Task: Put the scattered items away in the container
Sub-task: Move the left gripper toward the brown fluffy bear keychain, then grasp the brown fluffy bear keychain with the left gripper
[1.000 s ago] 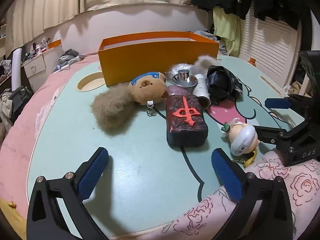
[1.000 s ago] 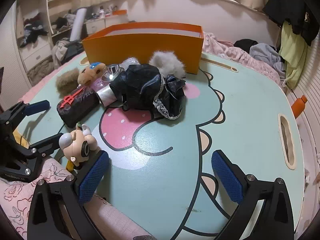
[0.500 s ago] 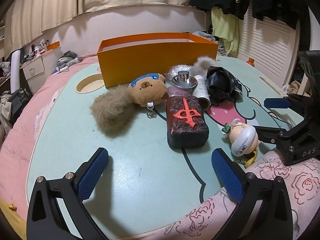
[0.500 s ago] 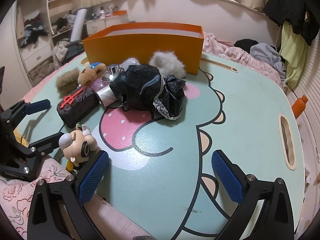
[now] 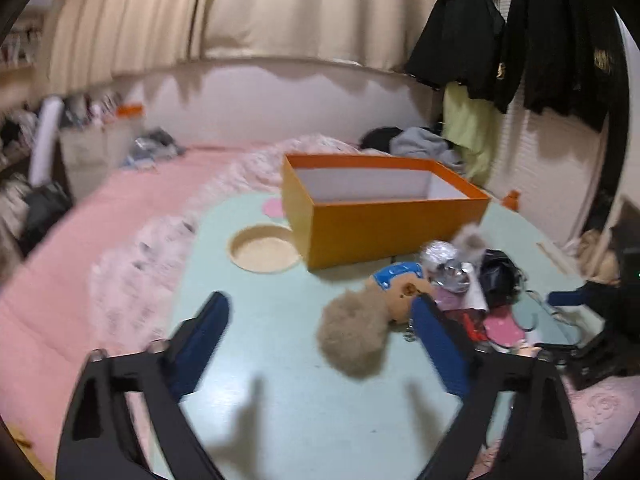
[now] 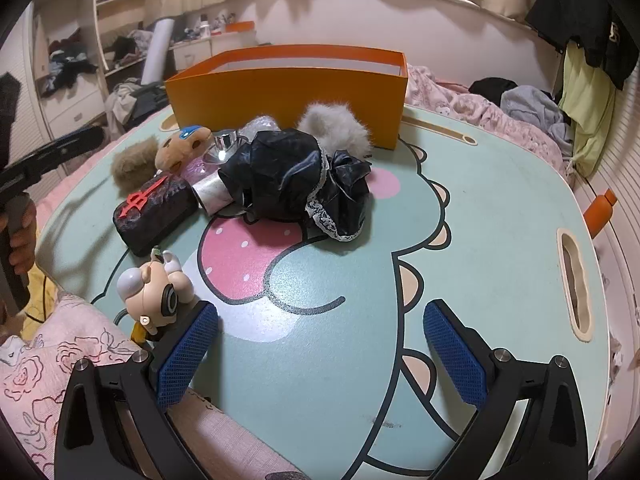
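Observation:
An open orange box [image 6: 288, 92] stands at the far side of the table; it also shows in the left wrist view [image 5: 384, 216]. In front of it lie a brown plush bear with a fluffy tail [image 5: 360, 332] [image 6: 180, 150], a dark case with a red emblem [image 6: 154, 212], a black lace-trimmed cloth [image 6: 296, 180], a grey fur ball [image 6: 336, 128], a silver-capped bottle [image 6: 222, 148] and a small figurine [image 6: 154, 288]. My left gripper [image 5: 320, 340] is open and empty, raised over the table left of the bear. My right gripper [image 6: 320, 344] is open and empty at the near edge.
The mint cartoon-print table [image 6: 480, 240] has a round cup recess [image 5: 264, 248] and a slot handle [image 6: 576, 280]. Pink bedding [image 5: 80, 260] surrounds it. Clothes hang at the right [image 5: 540, 40]. A floral pink cloth [image 6: 60, 360] lies at the near left edge.
My left gripper has risen and swung left, so the box and bear now sit right of centre in its blurred view. The right gripper and the items have not moved.

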Demonstrator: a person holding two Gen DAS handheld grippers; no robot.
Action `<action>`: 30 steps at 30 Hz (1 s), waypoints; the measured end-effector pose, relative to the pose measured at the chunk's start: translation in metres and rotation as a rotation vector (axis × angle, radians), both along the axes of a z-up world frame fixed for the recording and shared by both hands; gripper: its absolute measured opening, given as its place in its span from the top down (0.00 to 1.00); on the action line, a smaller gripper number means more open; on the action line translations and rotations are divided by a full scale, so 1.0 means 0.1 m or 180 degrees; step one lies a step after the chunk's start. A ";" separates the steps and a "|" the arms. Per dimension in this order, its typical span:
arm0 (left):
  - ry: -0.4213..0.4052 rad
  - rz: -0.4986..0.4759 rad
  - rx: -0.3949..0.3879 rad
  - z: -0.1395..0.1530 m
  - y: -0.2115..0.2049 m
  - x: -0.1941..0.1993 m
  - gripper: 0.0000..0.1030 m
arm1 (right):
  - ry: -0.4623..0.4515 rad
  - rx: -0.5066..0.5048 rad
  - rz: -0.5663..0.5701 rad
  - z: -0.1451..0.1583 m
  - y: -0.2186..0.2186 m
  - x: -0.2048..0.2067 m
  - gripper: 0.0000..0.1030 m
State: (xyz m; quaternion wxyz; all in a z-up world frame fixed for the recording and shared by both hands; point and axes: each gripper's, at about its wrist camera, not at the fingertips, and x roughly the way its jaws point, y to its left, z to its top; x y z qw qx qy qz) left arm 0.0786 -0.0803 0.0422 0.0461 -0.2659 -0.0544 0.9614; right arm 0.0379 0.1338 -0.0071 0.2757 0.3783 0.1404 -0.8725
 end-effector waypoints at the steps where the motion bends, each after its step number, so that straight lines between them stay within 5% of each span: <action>1: -0.0048 -0.0027 -0.0006 -0.03 -0.01 -0.03 0.23 | 0.0000 0.0001 0.0001 0.00 0.00 0.00 0.00; 12: -0.0446 -0.0334 -0.0135 -0.19 0.20 -0.31 0.29 | 0.0004 -0.0005 0.0005 0.01 -0.01 0.01 0.00; 15: -0.0615 -0.0425 -0.0190 -0.25 0.25 -0.39 0.62 | 0.0000 -0.0007 0.0006 0.00 0.00 0.00 0.00; 16: -0.0621 -0.0425 -0.0219 -0.25 0.26 -0.39 0.64 | 0.0004 -0.0001 0.0006 0.00 0.00 0.00 0.00; 26: -0.0485 -0.0437 -0.0074 -0.20 0.21 -0.23 0.66 | 0.0014 -0.0029 -0.0007 0.01 0.01 0.01 0.00; 30: -0.0331 -0.0399 0.0070 -0.10 0.15 -0.12 0.66 | 0.0053 -0.0428 0.0037 0.16 0.15 0.03 0.00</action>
